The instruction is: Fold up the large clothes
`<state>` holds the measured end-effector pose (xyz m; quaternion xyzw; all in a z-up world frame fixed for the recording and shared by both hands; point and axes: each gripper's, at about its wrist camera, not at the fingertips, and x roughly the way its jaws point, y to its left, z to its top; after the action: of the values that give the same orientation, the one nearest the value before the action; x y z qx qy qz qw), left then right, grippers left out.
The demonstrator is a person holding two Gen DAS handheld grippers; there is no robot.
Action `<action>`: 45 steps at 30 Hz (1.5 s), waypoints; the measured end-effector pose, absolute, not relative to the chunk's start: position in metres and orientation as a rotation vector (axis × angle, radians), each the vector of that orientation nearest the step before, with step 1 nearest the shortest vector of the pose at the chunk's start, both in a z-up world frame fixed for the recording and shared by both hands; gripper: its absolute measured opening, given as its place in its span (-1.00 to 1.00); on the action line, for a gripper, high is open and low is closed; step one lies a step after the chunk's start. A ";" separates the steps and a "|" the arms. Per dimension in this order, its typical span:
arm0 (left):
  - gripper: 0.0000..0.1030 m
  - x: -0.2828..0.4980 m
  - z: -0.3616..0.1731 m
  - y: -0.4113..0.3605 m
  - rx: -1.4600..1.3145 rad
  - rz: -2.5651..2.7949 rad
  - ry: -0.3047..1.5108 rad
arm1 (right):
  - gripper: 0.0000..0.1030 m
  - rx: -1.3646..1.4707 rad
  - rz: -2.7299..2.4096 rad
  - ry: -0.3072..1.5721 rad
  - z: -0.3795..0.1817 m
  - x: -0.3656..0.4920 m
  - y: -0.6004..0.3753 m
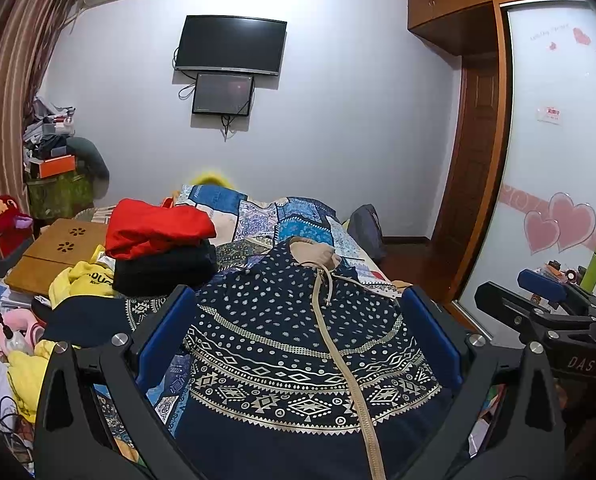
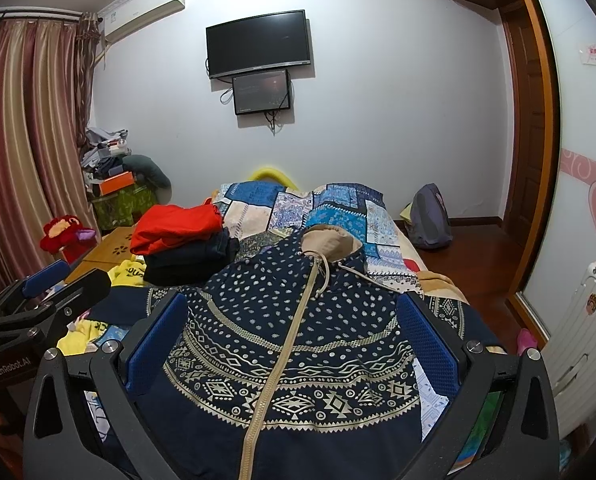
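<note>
Garment: navy patterned hoodie (image 1: 298, 344) lies spread front-up on the bed, hood toward the far wall, tan zipper (image 1: 337, 344) running down the middle (closed as far as visible).
Hood: beige lining (image 1: 311, 252) bunched at the top, drawstrings (image 2: 325, 276) trailing over the chest.
Left gripper (image 1: 298, 332): blue fingers (image 1: 166, 328) spread wide, one on either side of the hoodie's body; nothing pinched. Whether the tips touch the cloth, cannot tell.
Right gripper (image 2: 292, 340): fingers (image 2: 425, 340) likewise spread wide over the hoodie, holding nothing.
Cross-view: each gripper shows at the edge of the other's camera, side by side above the garment's lower part.
Bed surface: blue patchwork quilt (image 1: 258, 216) under and beyond the hoodie.
Folded stack: red garment (image 1: 158, 228) on top of a dark garment (image 1: 162, 272), left of the hoodie.
Loose items: yellow clothing (image 1: 86, 280) near the stack.
Wall: black TV (image 2: 258, 42) with a smaller screen (image 2: 262, 90) just beneath.
</note>
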<state>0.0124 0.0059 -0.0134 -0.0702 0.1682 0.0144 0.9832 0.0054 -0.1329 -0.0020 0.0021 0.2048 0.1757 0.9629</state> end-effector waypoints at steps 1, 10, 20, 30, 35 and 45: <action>1.00 0.013 -0.013 0.007 -0.140 0.029 0.340 | 1.00 0.004 0.356 0.417 -0.003 0.005 -0.133; 1.00 0.026 -0.017 0.016 -0.133 0.048 0.355 | 1.00 0.008 0.351 0.443 -0.006 0.021 -0.129; 1.00 0.062 -0.025 0.050 -0.127 0.105 0.371 | 1.00 -0.006 0.336 0.458 -0.007 0.062 -0.119; 1.00 0.110 -0.056 0.162 -0.227 0.354 0.425 | 1.00 -0.062 0.309 0.570 -0.036 0.143 -0.093; 1.00 0.130 -0.105 0.242 -0.389 0.443 0.584 | 1.00 -0.039 0.312 0.713 -0.067 0.182 -0.082; 0.83 0.123 -0.224 0.345 -0.891 0.357 0.787 | 1.00 -0.035 0.288 0.866 -0.114 0.224 -0.068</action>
<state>0.1227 0.3451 -0.2243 -0.4173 0.3687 0.1675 0.8135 0.2236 -0.0685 -0.1139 -0.0171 0.4182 0.1389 0.8975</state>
